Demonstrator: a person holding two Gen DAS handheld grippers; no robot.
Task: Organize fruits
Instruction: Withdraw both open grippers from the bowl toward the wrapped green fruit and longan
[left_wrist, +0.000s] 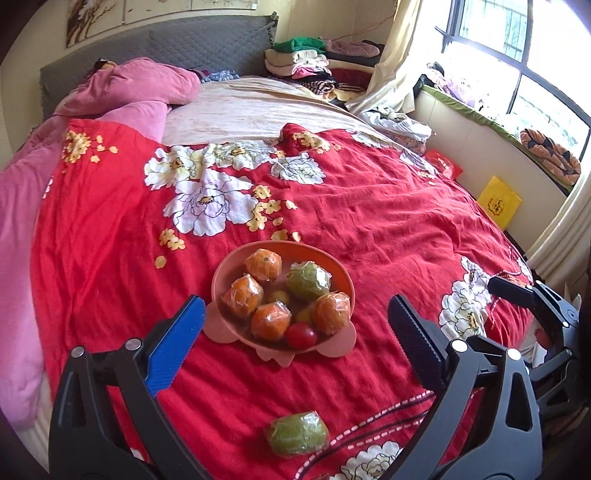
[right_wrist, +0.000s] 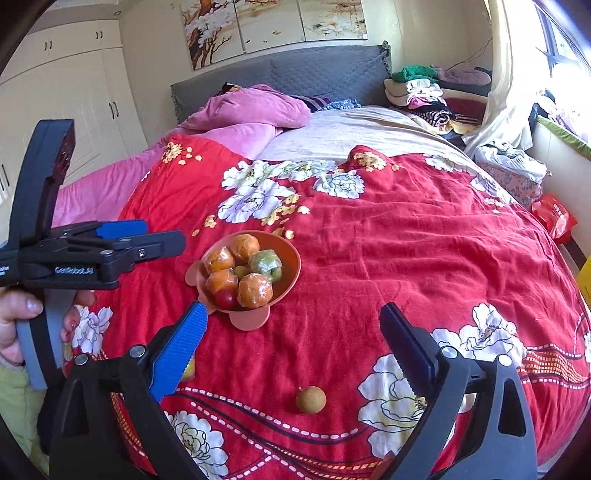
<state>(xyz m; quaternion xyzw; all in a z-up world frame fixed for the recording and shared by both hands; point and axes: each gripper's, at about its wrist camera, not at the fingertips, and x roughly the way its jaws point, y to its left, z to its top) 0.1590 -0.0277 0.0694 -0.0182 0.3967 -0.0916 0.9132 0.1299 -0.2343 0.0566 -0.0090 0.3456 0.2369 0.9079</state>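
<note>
With most of the fruit already heaped in the pink bowl (left_wrist: 284, 258) just ahead of the left gripper (left_wrist: 295, 328), both tools hang spread and empty over the red floral quilt (left_wrist: 369, 221), presumably to take in the stragglers. Closest under the left gripper, a wrapped green fruit (left_wrist: 298, 434); under the right gripper (right_wrist: 291, 350), a small brown longan-like fruit (right_wrist: 311, 399) (neither touched yet).
</note>
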